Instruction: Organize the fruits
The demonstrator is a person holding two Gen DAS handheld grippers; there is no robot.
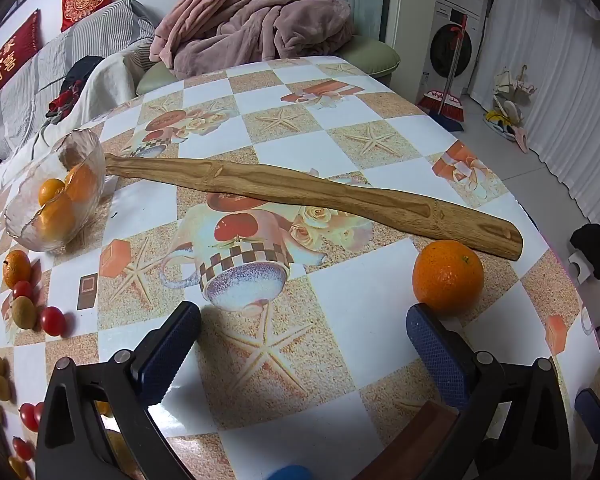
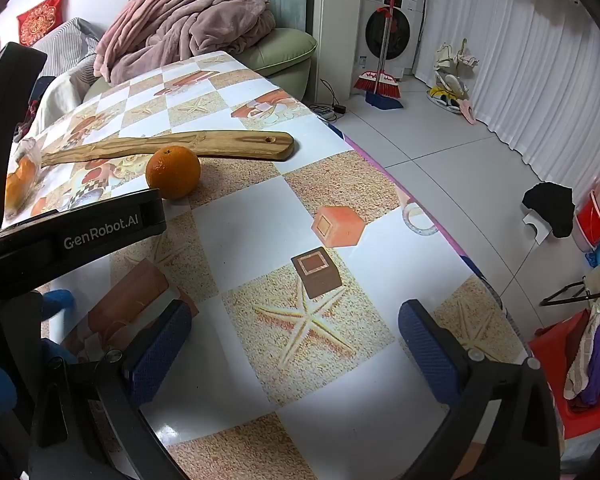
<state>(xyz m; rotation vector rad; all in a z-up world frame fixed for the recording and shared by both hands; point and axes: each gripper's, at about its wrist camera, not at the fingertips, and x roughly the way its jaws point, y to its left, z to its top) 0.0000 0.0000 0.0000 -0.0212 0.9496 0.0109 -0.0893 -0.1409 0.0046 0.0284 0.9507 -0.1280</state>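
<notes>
A loose orange [image 1: 447, 277] lies on the table just beyond my left gripper's right fingertip; it also shows in the right wrist view [image 2: 173, 171]. A glass bowl [image 1: 85, 151] at the far left holds several oranges [image 1: 80, 182]. A small orange [image 1: 16, 268], red cherry tomatoes [image 1: 53, 320] and small brownish fruits [image 1: 23, 311] lie along the table's left edge. My left gripper [image 1: 303, 330] is open and empty above the table. My right gripper [image 2: 295, 330] is open and empty, to the right of the left gripper's body [image 2: 76, 232].
A long wooden stick [image 1: 300, 192] lies across the table behind the loose orange. The checkered tablecloth [image 1: 356, 292] covers the table; its right edge [image 2: 416, 200] drops to a tiled floor. A sofa with a pink blanket [image 1: 256, 16] stands behind.
</notes>
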